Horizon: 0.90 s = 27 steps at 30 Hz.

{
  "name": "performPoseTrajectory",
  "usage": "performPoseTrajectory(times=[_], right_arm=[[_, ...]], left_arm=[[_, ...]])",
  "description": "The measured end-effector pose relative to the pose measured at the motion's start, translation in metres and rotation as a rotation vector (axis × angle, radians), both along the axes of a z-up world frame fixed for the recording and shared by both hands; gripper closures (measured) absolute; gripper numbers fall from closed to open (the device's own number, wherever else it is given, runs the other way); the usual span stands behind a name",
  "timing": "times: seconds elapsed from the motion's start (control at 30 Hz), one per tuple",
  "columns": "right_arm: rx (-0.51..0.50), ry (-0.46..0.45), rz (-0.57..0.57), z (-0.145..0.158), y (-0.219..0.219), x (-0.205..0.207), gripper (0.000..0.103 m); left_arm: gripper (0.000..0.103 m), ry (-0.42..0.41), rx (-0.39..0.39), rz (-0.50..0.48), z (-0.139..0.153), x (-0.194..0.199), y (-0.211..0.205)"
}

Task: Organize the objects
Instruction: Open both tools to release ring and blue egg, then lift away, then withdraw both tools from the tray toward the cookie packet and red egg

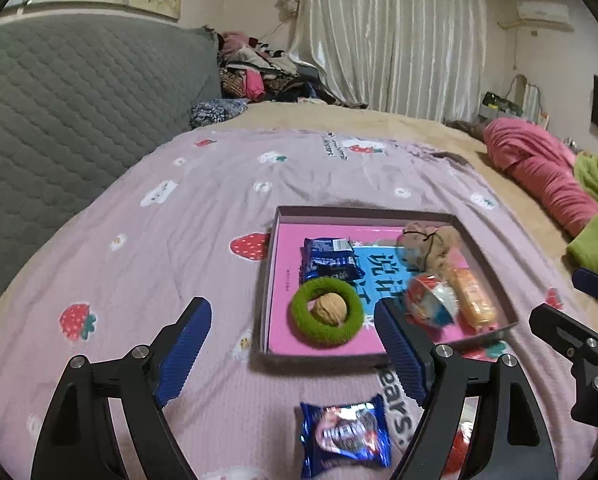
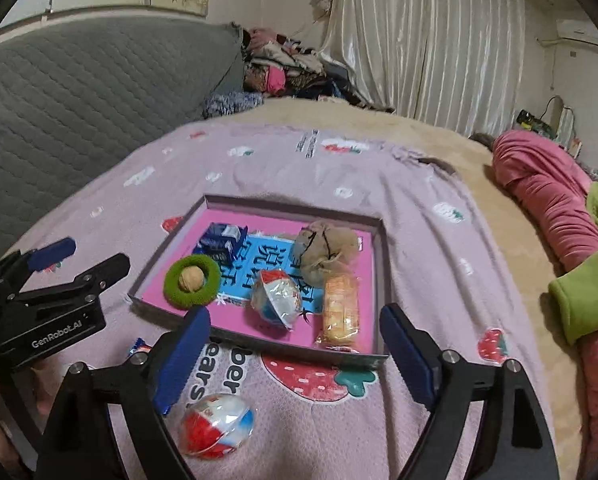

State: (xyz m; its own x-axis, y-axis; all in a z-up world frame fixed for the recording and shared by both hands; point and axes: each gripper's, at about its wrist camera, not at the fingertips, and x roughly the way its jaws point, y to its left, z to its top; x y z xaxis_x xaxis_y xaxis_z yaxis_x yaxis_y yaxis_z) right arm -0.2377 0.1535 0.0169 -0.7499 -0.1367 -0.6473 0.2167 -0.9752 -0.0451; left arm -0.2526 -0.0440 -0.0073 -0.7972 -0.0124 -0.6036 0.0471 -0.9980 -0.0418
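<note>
- Left tool (image 1: 293, 344): jaws apart, nothing between them; blue snack packet (image 1: 345, 436) lies on the bed's pink blanket (image 1: 171, 248) at 6 o'clock.
- Right tool (image 2: 295, 350): jaws apart, empty; red-white capsule (image 2: 217, 426) on the blanket at 7 o'clock.
- Shallow box (image 2: 383, 280) at 12 o'clock holds green ring (image 2: 191, 282) around walnut (image 2: 190, 278), packets, pouch.
</note>
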Motion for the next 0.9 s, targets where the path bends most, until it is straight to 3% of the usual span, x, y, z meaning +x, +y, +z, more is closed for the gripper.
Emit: performPoseTrajectory(times=[0.27,0.4,0.5,0.9], right_arm=[[-0.019,0.035,-0.009,0.035,0.000,0.032,0.013],[-0.029,0.064,-0.015,0.055,0.001,0.050,0.008],[-0.044,0.076,-0.007,0.069,0.002,0.063,0.007],[-0.030,0.161,0.017,0.121,-0.001,0.126,0.003]], left_arm=[[0.018,0.008,-0.006,-0.006,0.028,0.042,-0.002],[0.017,0.013,-0.008,-0.012,0.043,0.064,0.000],[0.011,0.012,-0.014,-0.026,0.055,0.079,0.001],[0.011,0.061,-0.040,-0.016,0.105,0.139,0.000]])
